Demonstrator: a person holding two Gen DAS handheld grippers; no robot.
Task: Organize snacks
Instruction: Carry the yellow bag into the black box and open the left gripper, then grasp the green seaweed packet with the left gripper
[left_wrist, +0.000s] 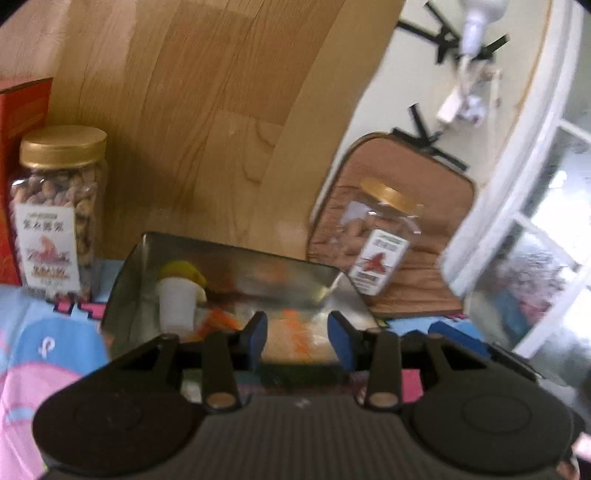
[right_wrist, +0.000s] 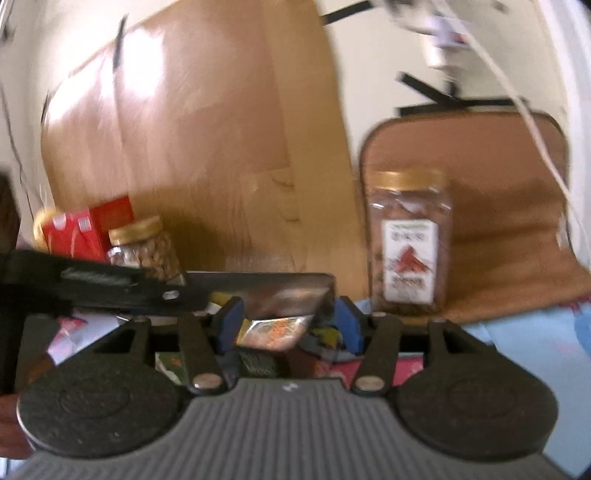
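A shiny metal tray (left_wrist: 147, 266) holds a white cup with a yellow top (left_wrist: 179, 295) and orange-and-white snack packets (left_wrist: 295, 332). My left gripper (left_wrist: 297, 338) hangs over the tray's near edge, jaws apart around a packet; whether the pads touch it is unclear. My right gripper (right_wrist: 288, 325) has its blue pads either side of an orange snack packet (right_wrist: 275, 330) over the tray (right_wrist: 295, 286); blur hides whether it grips. A gold-lidded nut jar (left_wrist: 55, 214) stands left of the tray; it also shows in the right wrist view (right_wrist: 147, 247). A second jar (right_wrist: 408, 240) stands right, also in the left wrist view (left_wrist: 380, 243).
A red box (left_wrist: 18, 166) stands behind the left jar, also in the right wrist view (right_wrist: 85, 229). A wooden board (left_wrist: 207, 122) leans on the wall behind. A brown cushion (right_wrist: 498, 206) is behind the right jar. A pink and blue cloth (left_wrist: 44, 354) covers the surface.
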